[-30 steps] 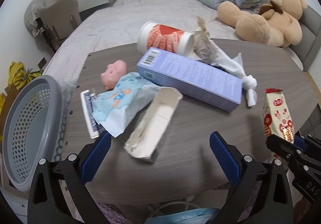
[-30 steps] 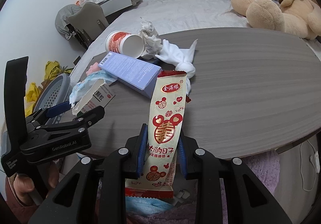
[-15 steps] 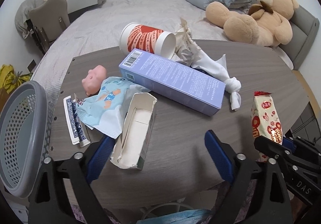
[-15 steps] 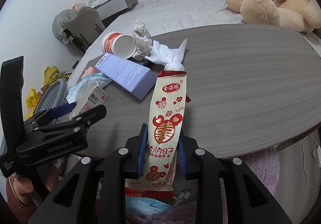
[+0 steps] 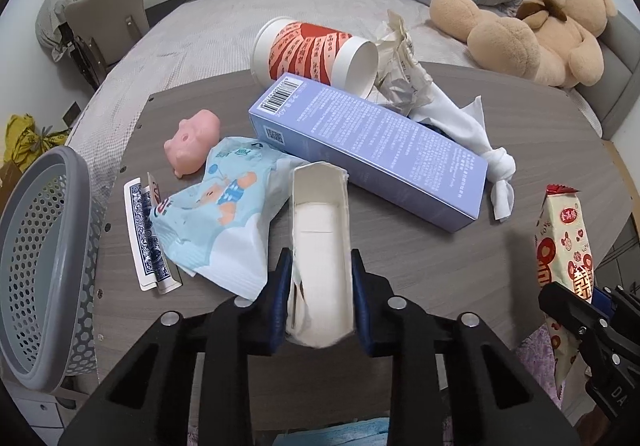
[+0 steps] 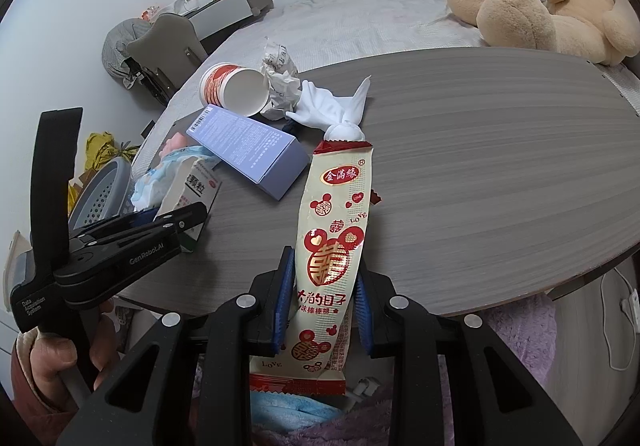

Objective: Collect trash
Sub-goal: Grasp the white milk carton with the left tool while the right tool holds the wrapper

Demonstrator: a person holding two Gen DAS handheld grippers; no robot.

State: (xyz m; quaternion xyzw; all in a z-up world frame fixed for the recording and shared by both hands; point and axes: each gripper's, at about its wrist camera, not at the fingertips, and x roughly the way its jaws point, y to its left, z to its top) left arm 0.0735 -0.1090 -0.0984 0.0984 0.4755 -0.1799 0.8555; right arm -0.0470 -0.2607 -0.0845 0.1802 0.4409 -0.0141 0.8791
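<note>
The left tool pinches the near end of an opened white carton, its blue pads pressed on the two long side walls while the far end rests on the table just ahead. The carton looks like thin, empty cardboard: light, but easy to crush, and with its top torn open the walls will likely bow inward under a hard squeeze, so a hold low on the walls near the closed end seems safest. The right tool clamps a snack wrapper around its lower middle; the film looks glossy, limp and slippery, and it stands up past the fingers, so it may flop or slide. A grey perforated basket sits left of the left tool, the likely drop place.
</note>
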